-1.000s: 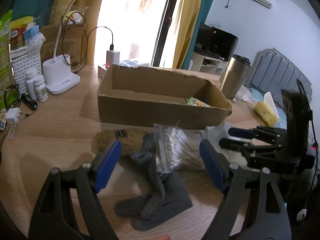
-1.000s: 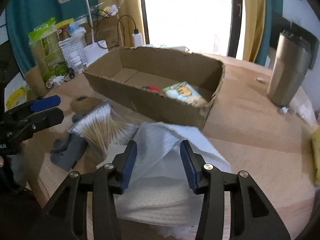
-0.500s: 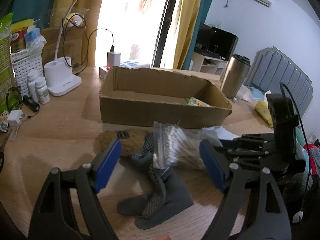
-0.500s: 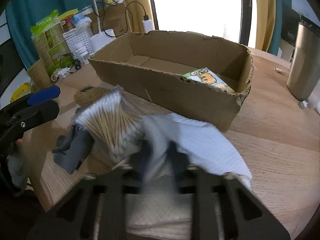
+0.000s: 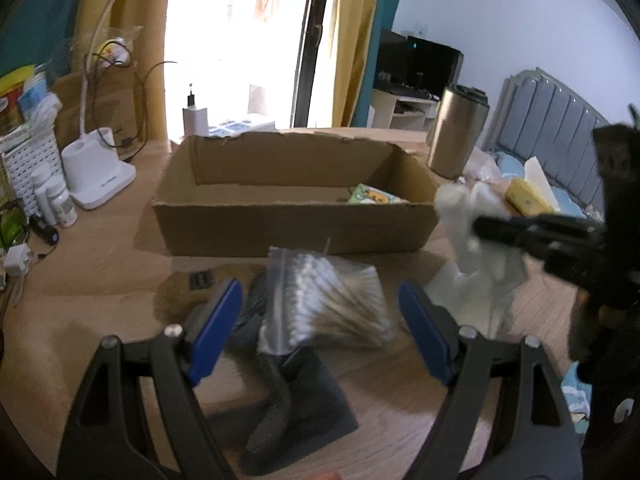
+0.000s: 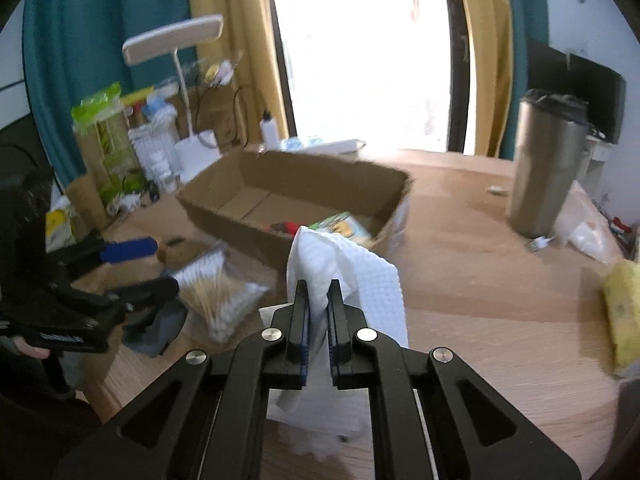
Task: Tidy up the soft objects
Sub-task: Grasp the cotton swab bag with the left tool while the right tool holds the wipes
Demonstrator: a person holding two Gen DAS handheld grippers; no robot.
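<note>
Wooden counter (image 6: 460,264) by a bright window: the right gripper (image 6: 318,320), jaws clamped on a white cloth (image 6: 348,272), holds it above the counter. Left gripper (image 5: 320,332), jaws apart, hovers over bagged cotton swabs (image 5: 324,304) and grey socks (image 5: 296,400), before a cardboard box (image 5: 296,232).

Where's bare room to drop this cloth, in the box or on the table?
Box: its left floor is bare; packet and red item crowd its near right corner. Bare table lies between box and tumbler. Crowded left: swabs, sock.
</note>
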